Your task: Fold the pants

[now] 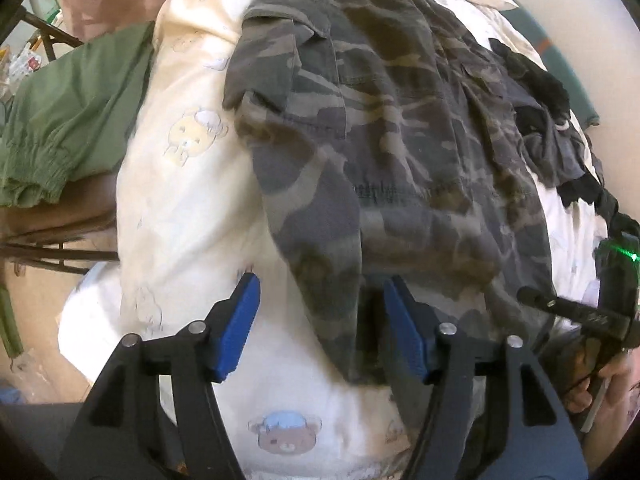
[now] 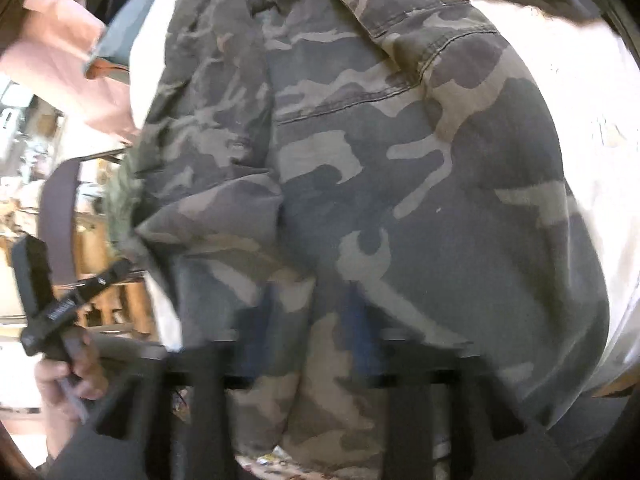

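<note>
The left gripper stands wide, pinching nothing, the pants edge lying loose between its blue fingers. The right gripper is blurred; pants fabric bunches between its parted fingers. The pants lie on a sheet.

Camo pants are spread over a cream bear-print sheet. The left gripper hangs just above them, blue pads apart, a bit of hem between them but not pinched. Green garment lies off to the left, a hand at the right edge.
</note>
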`<action>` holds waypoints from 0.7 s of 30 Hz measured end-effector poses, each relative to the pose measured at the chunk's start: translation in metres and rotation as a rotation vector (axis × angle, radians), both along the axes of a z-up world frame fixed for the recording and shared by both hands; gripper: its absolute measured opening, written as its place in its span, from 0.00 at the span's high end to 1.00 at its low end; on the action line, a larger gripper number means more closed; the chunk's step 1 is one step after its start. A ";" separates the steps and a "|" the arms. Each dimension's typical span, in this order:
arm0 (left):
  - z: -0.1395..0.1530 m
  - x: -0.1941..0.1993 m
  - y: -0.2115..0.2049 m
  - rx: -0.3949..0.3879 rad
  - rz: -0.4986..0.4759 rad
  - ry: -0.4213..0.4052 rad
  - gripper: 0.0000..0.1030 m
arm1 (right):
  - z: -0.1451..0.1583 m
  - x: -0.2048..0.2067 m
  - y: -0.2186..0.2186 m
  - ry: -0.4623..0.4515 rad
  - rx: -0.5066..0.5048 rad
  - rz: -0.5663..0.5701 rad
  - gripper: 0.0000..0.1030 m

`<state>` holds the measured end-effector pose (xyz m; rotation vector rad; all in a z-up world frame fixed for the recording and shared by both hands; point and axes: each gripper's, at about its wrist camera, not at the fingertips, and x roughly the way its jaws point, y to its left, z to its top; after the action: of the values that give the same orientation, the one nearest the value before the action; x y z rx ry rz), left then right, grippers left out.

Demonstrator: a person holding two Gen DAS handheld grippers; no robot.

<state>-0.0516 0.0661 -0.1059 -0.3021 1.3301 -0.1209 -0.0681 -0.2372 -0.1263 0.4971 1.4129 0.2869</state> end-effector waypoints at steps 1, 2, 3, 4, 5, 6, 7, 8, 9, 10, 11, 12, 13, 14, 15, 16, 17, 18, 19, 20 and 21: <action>-0.001 -0.007 0.000 -0.007 0.003 0.008 0.40 | 0.002 -0.006 0.001 0.003 0.021 -0.025 0.44; -0.004 -0.012 -0.002 -0.017 0.012 0.018 0.41 | 0.003 -0.011 0.002 0.015 0.050 -0.041 0.44; -0.010 -0.022 -0.004 -0.038 0.028 0.037 0.41 | 0.006 -0.022 0.005 0.017 0.096 -0.043 0.44; -0.015 -0.028 -0.007 -0.050 0.029 0.052 0.41 | 0.008 -0.024 0.010 0.006 0.096 -0.035 0.44; -0.021 -0.034 -0.014 -0.059 0.017 0.069 0.41 | 0.010 -0.028 0.021 -0.006 0.077 -0.022 0.44; -0.026 -0.038 -0.021 -0.061 0.001 0.072 0.42 | 0.010 -0.036 0.026 -0.014 0.058 -0.016 0.44; -0.030 -0.041 -0.028 -0.057 -0.015 0.058 0.42 | 0.007 -0.046 0.029 -0.007 0.063 -0.015 0.44; -0.032 -0.044 -0.032 -0.048 -0.029 0.045 0.42 | 0.002 -0.052 0.032 0.011 0.065 -0.013 0.44; -0.036 -0.045 -0.039 -0.018 -0.047 0.022 0.43 | -0.006 -0.061 0.035 0.034 0.061 -0.019 0.44; -0.042 -0.045 -0.045 0.020 -0.057 -0.013 0.50 | -0.012 -0.066 0.035 0.049 0.064 -0.024 0.44; -0.050 -0.043 -0.048 0.024 -0.063 -0.017 0.72 | -0.017 -0.070 0.037 0.064 0.068 -0.021 0.44; -0.055 -0.041 -0.048 0.011 -0.059 0.002 0.84 | -0.022 -0.073 0.041 0.073 0.068 -0.016 0.44; -0.059 -0.039 -0.045 -0.018 -0.040 0.013 0.96 | -0.026 -0.074 0.046 0.079 0.057 -0.007 0.46; -0.057 -0.039 -0.040 -0.039 -0.029 0.003 0.97 | -0.027 -0.074 0.050 0.076 0.045 0.000 0.55; -0.052 -0.039 -0.034 -0.070 -0.031 -0.004 0.97 | -0.027 -0.073 0.054 0.066 0.047 0.014 0.65; -0.043 -0.041 -0.030 -0.082 -0.035 -0.006 0.99 | -0.025 -0.071 0.060 0.052 0.048 0.038 0.96; -0.033 -0.045 -0.024 -0.094 -0.033 -0.015 0.99 | -0.016 -0.072 0.064 0.019 0.036 0.059 0.99; -0.019 -0.049 -0.018 -0.113 -0.034 -0.026 0.99 | -0.007 -0.073 0.066 -0.017 0.039 0.075 0.99; -0.007 -0.055 -0.013 -0.117 -0.041 -0.039 0.99 | 0.005 -0.078 0.070 -0.057 0.043 0.106 0.99; 0.006 -0.061 -0.007 -0.108 -0.055 -0.052 1.00 | 0.015 -0.083 0.072 -0.077 0.042 0.124 0.99; 0.021 -0.069 0.000 -0.096 -0.073 -0.064 1.00 | 0.024 -0.089 0.074 -0.084 0.064 0.139 0.99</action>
<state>-0.1206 0.0658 -0.0850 -0.3281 1.2744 -0.2539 -0.1573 -0.1628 -0.1027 0.4347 1.3623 0.4616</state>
